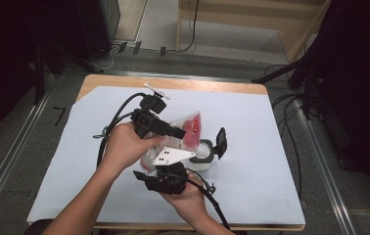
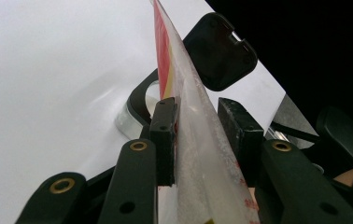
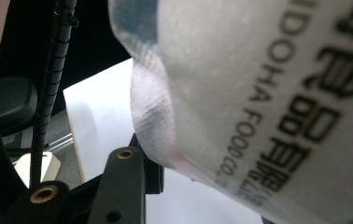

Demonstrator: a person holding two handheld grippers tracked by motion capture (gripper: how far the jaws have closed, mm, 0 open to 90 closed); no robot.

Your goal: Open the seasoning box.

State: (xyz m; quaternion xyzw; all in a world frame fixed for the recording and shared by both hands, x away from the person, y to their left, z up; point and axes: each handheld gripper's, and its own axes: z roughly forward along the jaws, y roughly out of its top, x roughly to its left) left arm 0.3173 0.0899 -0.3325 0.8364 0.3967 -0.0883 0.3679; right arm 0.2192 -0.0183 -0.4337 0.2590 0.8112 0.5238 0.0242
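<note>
Both grippers, left gripper (image 1: 179, 132) and right gripper (image 1: 159, 157), are clamped on 1 frosted plastic food pouch with red print (image 1: 189, 128), held tilted above the round clear container with black hinged lid (image 1: 207, 151), which lies just right of and below them.

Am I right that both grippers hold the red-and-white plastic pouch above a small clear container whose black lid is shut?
Not quite: the black lid is flipped open, standing up beside the container, as the high view shows. The rest holds: the left gripper and the right gripper both hold the pouch above it.
</note>
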